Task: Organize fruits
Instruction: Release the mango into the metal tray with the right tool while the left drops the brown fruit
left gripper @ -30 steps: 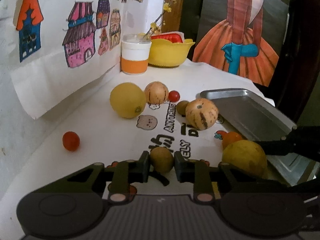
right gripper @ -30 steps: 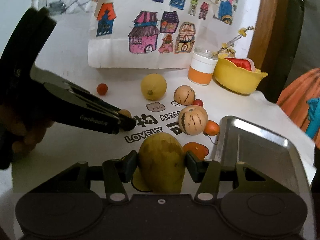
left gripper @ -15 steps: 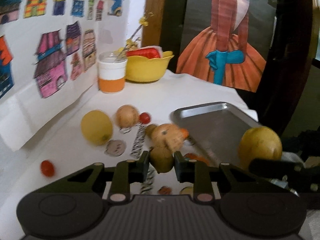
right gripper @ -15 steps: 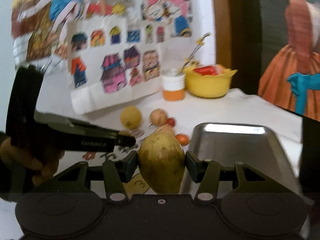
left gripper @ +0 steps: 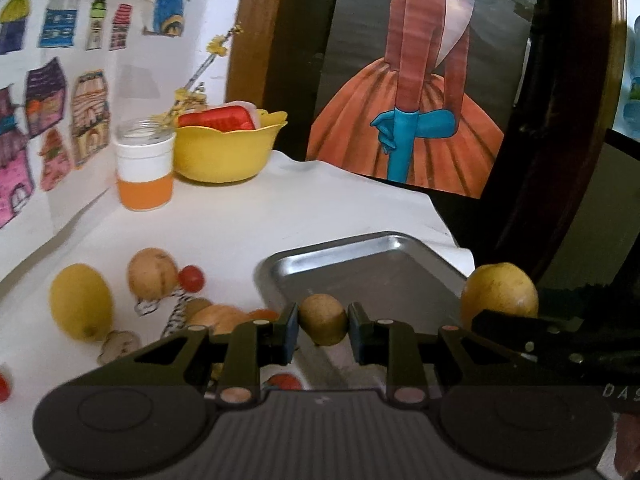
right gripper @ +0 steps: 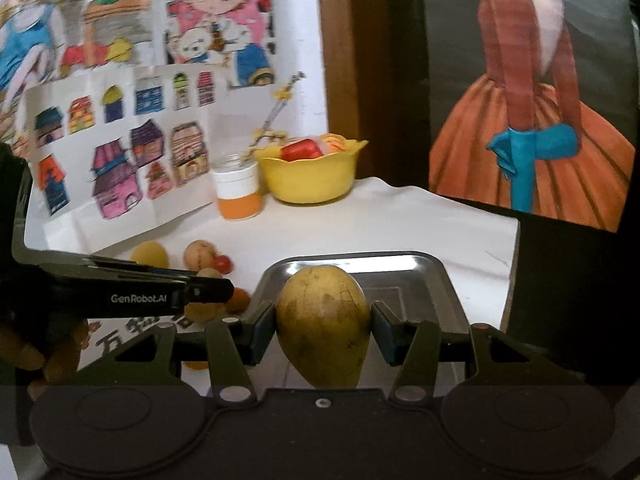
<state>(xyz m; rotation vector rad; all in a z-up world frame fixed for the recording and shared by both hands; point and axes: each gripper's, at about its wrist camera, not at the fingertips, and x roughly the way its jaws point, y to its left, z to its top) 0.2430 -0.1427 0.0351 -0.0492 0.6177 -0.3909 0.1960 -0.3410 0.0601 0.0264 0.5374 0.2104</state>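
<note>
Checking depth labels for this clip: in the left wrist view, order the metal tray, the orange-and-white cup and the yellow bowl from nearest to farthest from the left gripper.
1. Metal tray: directly ahead of the left gripper, slightly right.
2. Orange-and-white cup: far back left, by the drawings.
3. Yellow bowl: just behind the cup, to its right; close to the cup in depth.

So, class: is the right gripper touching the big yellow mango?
Touching. The right wrist view shows the right gripper with both pads pressed against the sides of the mango, held above the tray.

"genrobot.ai" on the left gripper (right gripper: 208,292) side, "das" on the right gripper (left gripper: 496,312) body
</note>
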